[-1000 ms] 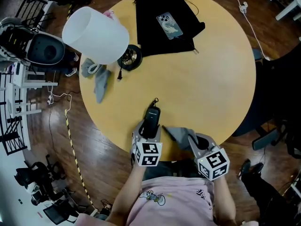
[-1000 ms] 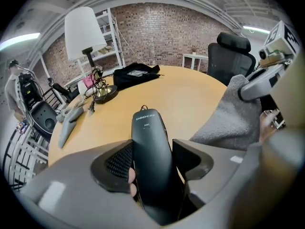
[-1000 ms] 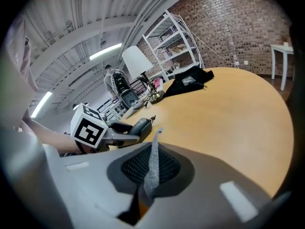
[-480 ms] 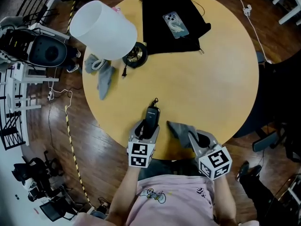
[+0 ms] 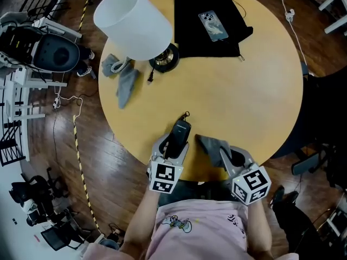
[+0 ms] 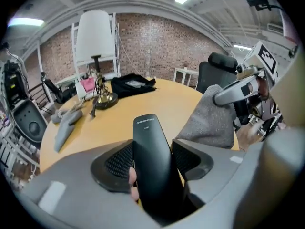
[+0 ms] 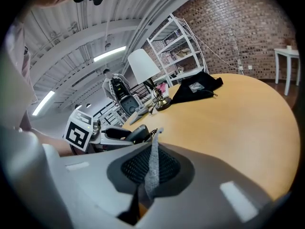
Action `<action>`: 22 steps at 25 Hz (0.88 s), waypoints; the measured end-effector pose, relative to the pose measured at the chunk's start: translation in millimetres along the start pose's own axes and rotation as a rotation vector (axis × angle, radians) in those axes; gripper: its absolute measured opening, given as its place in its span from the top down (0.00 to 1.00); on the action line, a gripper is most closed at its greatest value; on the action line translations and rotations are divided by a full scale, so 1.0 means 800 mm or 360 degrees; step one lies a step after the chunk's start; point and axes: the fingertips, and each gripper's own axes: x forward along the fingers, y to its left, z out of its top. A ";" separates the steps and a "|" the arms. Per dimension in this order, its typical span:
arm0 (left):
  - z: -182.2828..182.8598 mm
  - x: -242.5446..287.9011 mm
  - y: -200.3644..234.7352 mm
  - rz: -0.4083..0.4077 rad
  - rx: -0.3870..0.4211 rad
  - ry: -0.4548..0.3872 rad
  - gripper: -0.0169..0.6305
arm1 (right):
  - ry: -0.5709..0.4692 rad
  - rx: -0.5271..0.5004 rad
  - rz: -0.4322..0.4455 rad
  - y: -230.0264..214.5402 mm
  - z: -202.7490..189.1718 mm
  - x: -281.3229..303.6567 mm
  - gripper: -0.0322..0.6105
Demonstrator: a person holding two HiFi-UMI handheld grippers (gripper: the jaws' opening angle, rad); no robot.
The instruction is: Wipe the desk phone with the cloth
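The left gripper [image 6: 151, 162] had its jaws pressed against both sides of a black phone handset [image 6: 148, 142], which stood up between the pads with its top end pointing out towards the table lamp [image 5: 135, 23]. The right gripper [image 7: 150, 174] was pinched tight on a grey cloth [image 5: 212, 145], a thin fold of it standing up between the closed pads and the rest hanging loose in front of the jaws. Both tools were held over the edge of the round wooden table [image 5: 260, 91] farthest from the lamp, well apart from it, with the cloth just on the far side of the handset from the lamp and not touching the handset. The person in a pink shirt [image 5: 200, 233] stood at that same edge. The lamp itself, with a white shade and a brass base [image 5: 165, 58], stood near the opposite rim. Just beside its base, towards the rim, lay a second grey rag [image 5: 126, 85] with a pale coiled cord [image 5: 119, 65] next to it. On the lamp's other side a black fabric [image 5: 195, 39] was spread flat, with a smartphone [image 5: 212, 26] lying on it.
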 end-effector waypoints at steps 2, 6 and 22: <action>0.025 -0.015 0.002 -0.0015 -0.0012 -0.0156 0.56 | -0.0004 -0.0020 0.0003 0.008 0.004 0.001 0.94; 0.063 -0.054 0.001 -0.0288 -0.0335 -0.0405 0.56 | -0.0149 -0.0020 0.0042 0.029 0.039 -0.013 0.94; 0.139 -0.174 0.035 -0.1271 -0.1480 -0.1199 0.56 | -0.0478 0.0087 0.1005 0.235 0.160 -0.015 0.94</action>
